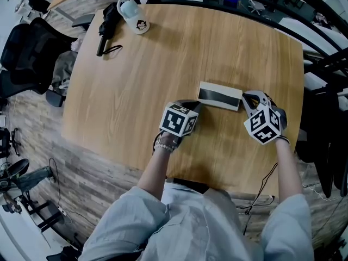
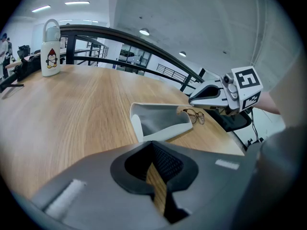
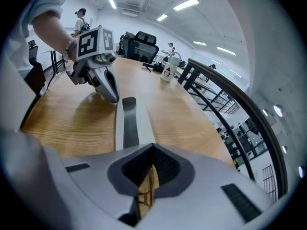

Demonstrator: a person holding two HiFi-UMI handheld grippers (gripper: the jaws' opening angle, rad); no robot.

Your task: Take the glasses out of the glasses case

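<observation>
An open white glasses case (image 1: 219, 95) with a dark lining lies on the wooden table (image 1: 163, 64). In the left gripper view the case (image 2: 158, 121) looks empty. The thin-framed glasses (image 2: 194, 115) hang low over the table just past its right end, under my right gripper (image 2: 192, 99). My right gripper (image 1: 249, 101) is shut on the glasses, whose wire frame (image 3: 143, 195) shows in the slit between its jaws (image 3: 146, 171). My left gripper (image 1: 194, 106) is shut with nothing in it, its tips at the case's left end (image 3: 111, 96). The case (image 3: 127, 123) runs between the two grippers.
A white bottle with a penguin print (image 1: 130, 12) and a black object with a strap (image 1: 106, 29) stand at the table's far left corner. A dark railing (image 2: 144, 42) runs behind the table. Office chairs (image 1: 27, 48) stand at the left, and the near table edge (image 1: 217, 181) lies close to the body.
</observation>
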